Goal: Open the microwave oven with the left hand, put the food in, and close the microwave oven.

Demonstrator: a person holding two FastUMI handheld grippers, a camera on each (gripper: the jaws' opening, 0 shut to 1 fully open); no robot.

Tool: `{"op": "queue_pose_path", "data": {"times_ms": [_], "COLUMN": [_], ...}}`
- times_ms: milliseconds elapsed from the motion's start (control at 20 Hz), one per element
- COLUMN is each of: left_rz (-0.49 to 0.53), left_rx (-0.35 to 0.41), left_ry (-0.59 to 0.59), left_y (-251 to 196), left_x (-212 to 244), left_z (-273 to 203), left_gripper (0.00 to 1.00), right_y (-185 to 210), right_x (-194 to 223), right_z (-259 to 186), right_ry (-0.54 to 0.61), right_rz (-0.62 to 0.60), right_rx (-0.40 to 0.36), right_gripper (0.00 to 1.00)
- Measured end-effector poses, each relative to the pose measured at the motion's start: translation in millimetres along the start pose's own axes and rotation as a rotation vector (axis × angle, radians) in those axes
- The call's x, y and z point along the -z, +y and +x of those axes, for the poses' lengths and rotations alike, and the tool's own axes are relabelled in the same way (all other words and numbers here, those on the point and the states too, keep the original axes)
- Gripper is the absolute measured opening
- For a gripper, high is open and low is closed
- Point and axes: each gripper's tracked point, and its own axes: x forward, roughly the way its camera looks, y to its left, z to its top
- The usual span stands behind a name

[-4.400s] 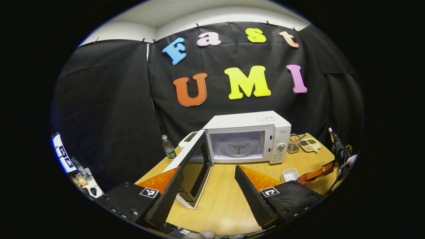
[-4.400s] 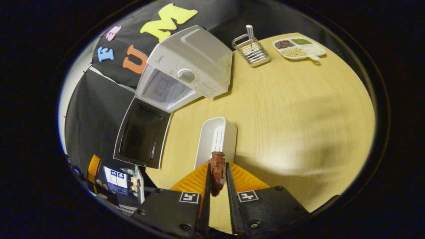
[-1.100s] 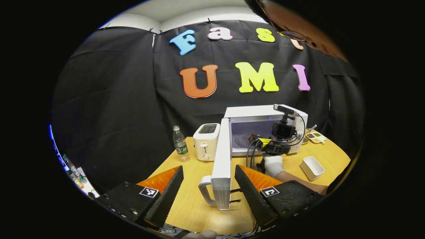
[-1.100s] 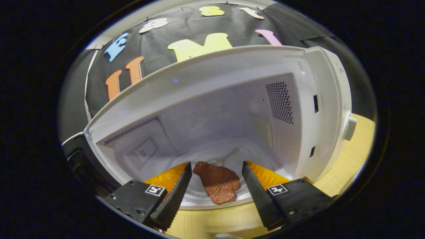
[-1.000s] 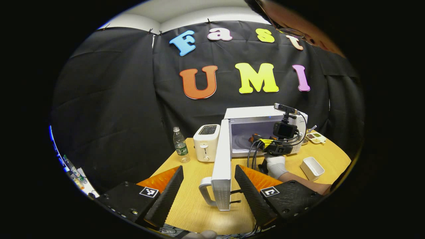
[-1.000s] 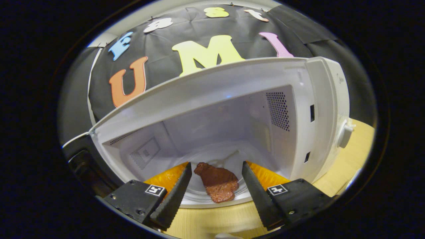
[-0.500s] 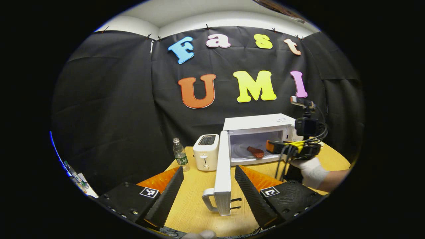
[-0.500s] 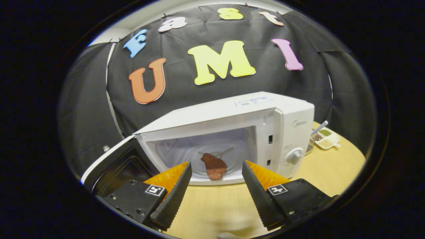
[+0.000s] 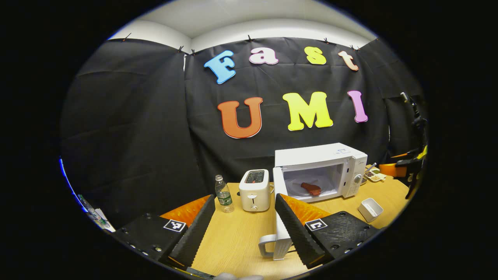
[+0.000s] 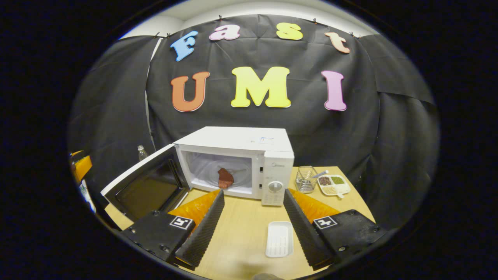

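The white microwave stands at the back of the wooden table with its door swung wide open. A brown piece of meat lies on the glass turntable inside. My left gripper is open and empty; the door's edge and handle sit just by its right finger. In the right gripper view the microwave, its open door and the meat lie ahead. My right gripper is open and empty, well back from the oven.
A white toaster and a water bottle stand left of the microwave. An empty white dish lies on the table in front of it. A wire rack and a divided plate of grains sit to its right.
The right gripper let go of the meat on the turntable and drew back out of the microwave. The left gripper drifted left, so the door now sits by its right finger.
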Motion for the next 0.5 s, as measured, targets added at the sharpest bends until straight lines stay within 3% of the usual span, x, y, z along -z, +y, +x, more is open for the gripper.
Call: {"op": "queue_pose_path", "data": {"times_ms": [50, 100, 150, 200, 250, 300, 350, 400, 450, 500], "left_rz": [-0.007, -0.01, -0.019, -0.028, -0.032, -0.033, -0.033, -0.038, -0.047, -0.042], "left_rx": [-0.008, -0.023, -0.04, -0.045, -0.059, -0.068, -0.072, -0.055, -0.011, -0.019], "left_ry": [-0.001, 0.008, 0.009, 0.019, 0.028, 0.041, 0.05, 0.057, 0.046, 0.039], "left_y": [5, 10, 17, 22, 26, 32, 35, 32, 25, 27], "left_x": [4, 9, 13, 19, 24, 33, 40, 46, 53, 59], "left_z": [3, 6, 8, 11, 13, 14, 17, 17, 19, 22], "left_gripper": [0.95, 0.95, 0.88, 0.95, 0.87, 0.85, 0.91, 0.89, 0.67, 0.45], "right_y": [-11, -21, -29, -36, -42, -46, -49, -48, -49, -49], "right_x": [1, 2, 1, -2, -3, -2, -4, -13, -13, -11], "right_z": [-13, -25, -36, -45, -52, -57, -61, -64, -66, -68], "right_ry": [0.009, 0.011, 0.008, 0.002, 0.0, -0.001, -0.005, -0.008, -0.003, 0.002], "right_rz": [0.0, 0.004, 0.013, 0.034, 0.052, 0.061, 0.065, 0.067, 0.066, 0.065], "right_rx": [0.013, 0.026, 0.033, 0.037, 0.045, 0.052, 0.058, 0.062, 0.063, 0.058], "right_gripper": [0.98, 0.98, 0.98, 0.91, 0.91, 0.91, 0.91, 0.91, 0.91, 0.91]}}
